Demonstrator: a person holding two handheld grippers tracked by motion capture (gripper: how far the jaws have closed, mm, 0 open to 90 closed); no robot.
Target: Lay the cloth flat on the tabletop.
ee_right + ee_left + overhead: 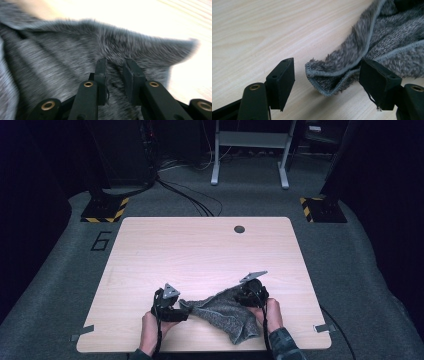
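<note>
The grey towel [226, 312] lies crumpled near your edge of the table [200, 245], stretched loosely between your two hands, and everything else is best read from it. Your left gripper [181, 309] sits at the towel's left end with its jaws spread wide; in the left gripper view a folded corner of the towel [332, 80], hemmed edge doubled over, rests on the wood between the two pads and neither pad presses it, so that corner is released. It lies there, I judge, because you let it down where you want the fold or spread to start, and the gripper stays close so you can take it again without searching. Your right gripper [251, 294] is at the towel's far right, raised part; in the right gripper view its jaws [115, 75] stand only a little apart with the fluffy cloth [62, 65] bunched right at the tips. That picture is blurred, so you cannot tell for certain whether the pads pinch the pile or merely brush it. The raised ridge of towel running up to that hand suggests the right side carries some of the cloth, keeping it lifted while the left corner rests flat.
</note>
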